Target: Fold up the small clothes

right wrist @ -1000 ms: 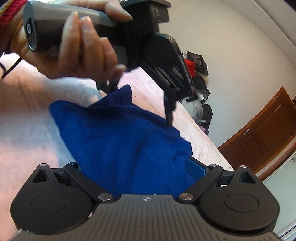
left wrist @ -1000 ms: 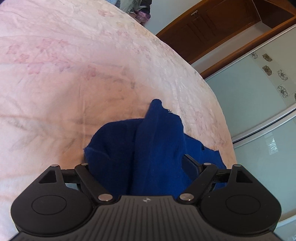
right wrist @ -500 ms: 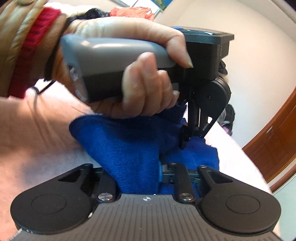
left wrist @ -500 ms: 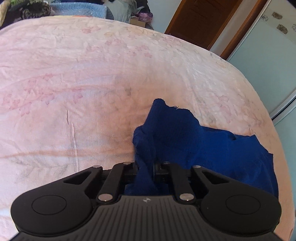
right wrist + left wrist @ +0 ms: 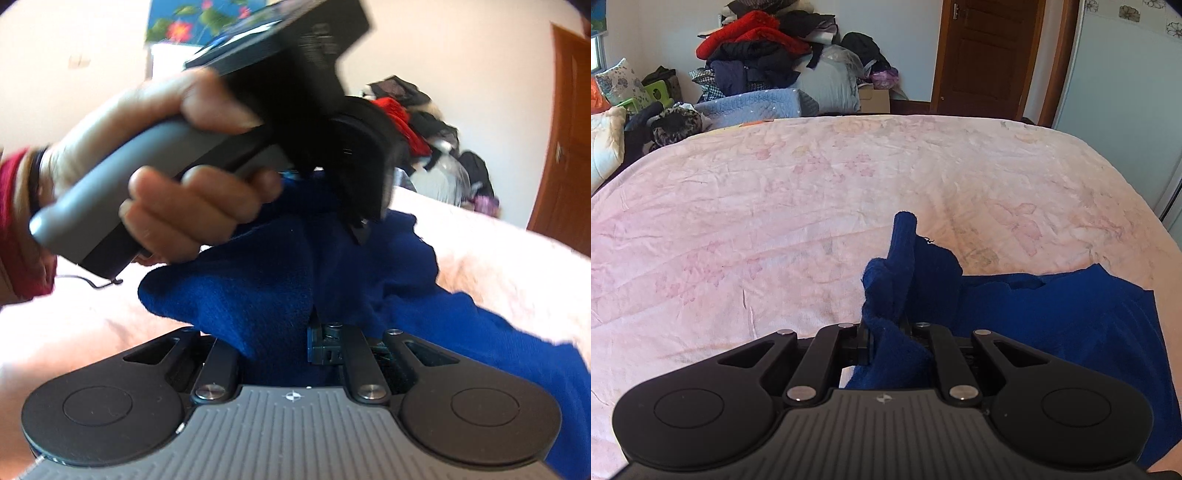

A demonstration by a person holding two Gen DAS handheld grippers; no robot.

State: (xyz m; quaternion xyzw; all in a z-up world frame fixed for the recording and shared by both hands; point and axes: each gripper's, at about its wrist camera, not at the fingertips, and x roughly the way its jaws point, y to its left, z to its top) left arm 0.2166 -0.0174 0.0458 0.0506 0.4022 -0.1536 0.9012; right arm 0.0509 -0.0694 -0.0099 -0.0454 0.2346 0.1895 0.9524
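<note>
A dark blue knitted garment [image 5: 1052, 314] lies bunched on the pink floral bedspread [image 5: 775, 221], spreading to the right. My left gripper [image 5: 886, 332] is shut on a raised fold of it, and a narrow end sticks up beyond the jaws. In the right wrist view the same blue garment [image 5: 251, 295] is lifted between my right gripper [image 5: 299, 332], whose jaws are closing with the cloth pinched between them. A person's hand [image 5: 192, 199] holds the left gripper [image 5: 354, 225] just above and beyond, also on the cloth.
A heap of clothes and bedding [image 5: 757, 48] is stacked beyond the far edge of the bed. A brown wooden door [image 5: 986, 55] and a pale wardrobe panel [image 5: 1126, 92] stand at the back right. The bedspread stretches wide to the left.
Both grippers went from wide open around the blue garment to closed on it. Both have risen and rolled level, pulling folds of the cloth up off the bed.
</note>
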